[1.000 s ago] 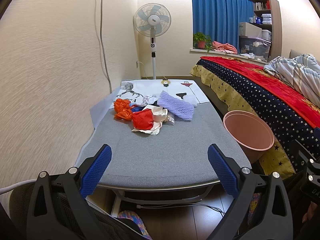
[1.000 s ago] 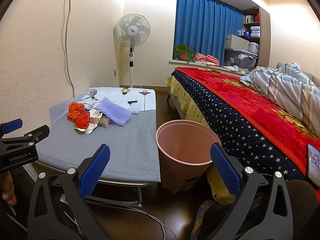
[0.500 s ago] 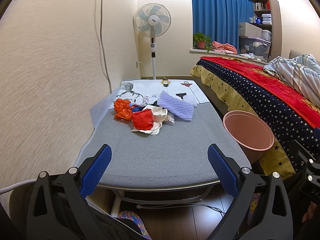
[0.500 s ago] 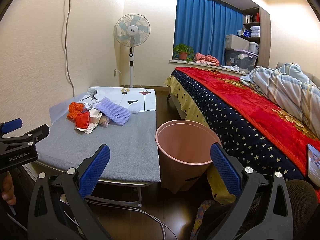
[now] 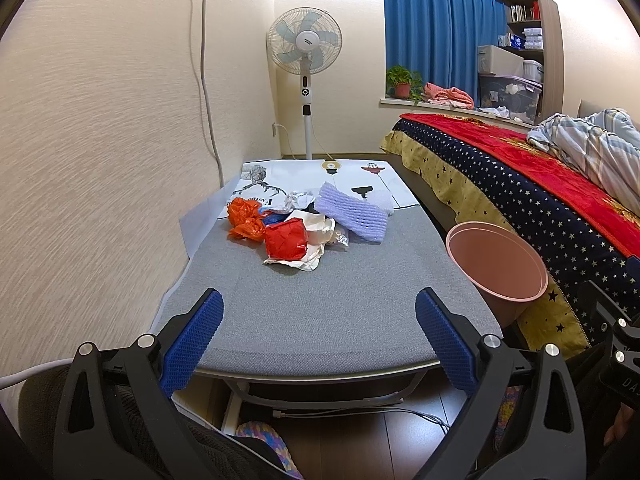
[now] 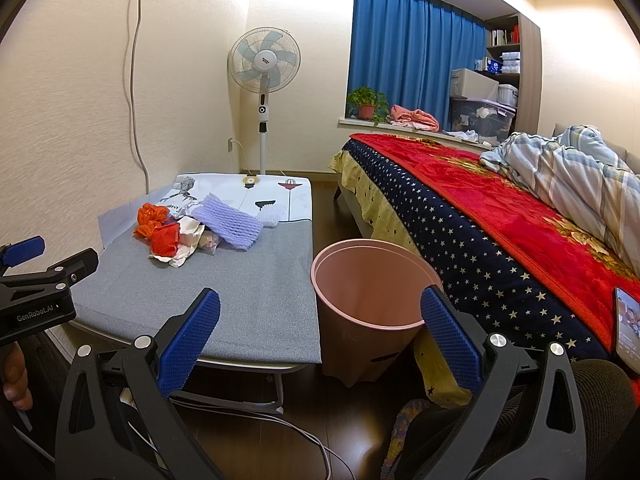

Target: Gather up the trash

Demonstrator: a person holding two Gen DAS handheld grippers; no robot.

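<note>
A heap of trash lies at the far part of the grey low table (image 5: 320,304): a red crumpled wrapper (image 5: 286,239) on white paper (image 5: 316,236), an orange plastic bag (image 5: 244,218), and a purple foam net (image 5: 352,213). The heap also shows in the right wrist view (image 6: 166,239). An empty pink bin (image 5: 498,260) stands on the floor right of the table (image 6: 372,284). My left gripper (image 5: 318,336) is open and empty at the table's near edge. My right gripper (image 6: 320,332) is open and empty, near the bin's near rim.
A bed with a red and star-patterned blanket (image 6: 500,216) runs along the right. A standing fan (image 5: 304,44) is at the far wall. A printed white sheet (image 5: 320,172) covers the table's far end. Cables lie on the floor under the table (image 6: 280,424). A phone (image 6: 626,328) rests on the bed.
</note>
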